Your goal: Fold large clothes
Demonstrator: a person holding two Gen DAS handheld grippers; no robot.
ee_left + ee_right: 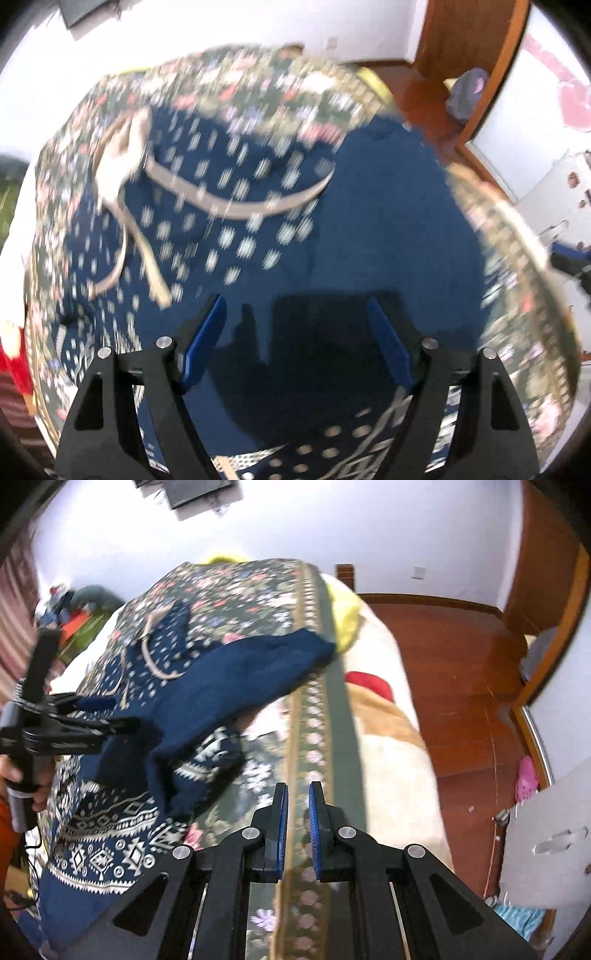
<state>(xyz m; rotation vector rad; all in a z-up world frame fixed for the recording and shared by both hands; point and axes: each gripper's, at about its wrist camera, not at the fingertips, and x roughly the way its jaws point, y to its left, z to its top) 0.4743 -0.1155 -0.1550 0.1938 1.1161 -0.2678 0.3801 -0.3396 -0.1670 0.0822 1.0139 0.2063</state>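
No readable brand, label or writing anywhere. Left wrist view is motion-blurred: left gripper [297, 338] is hanging with its jaws wide apart over the navy patterned garment [229, 206], nothing between the blue pads [205, 343]; the beige drawstring [236, 206] is showing clearly only here. Right wrist view is sharper: a hand [27, 775] is gripping the left tool at the left edge, the garment is lying on the floral bedspread [314, 716], right gripper [298, 805] is sitting closed and empty near the bed edge. Wood floor [461, 686] and pink slipper [526, 779] are appearing on the right.
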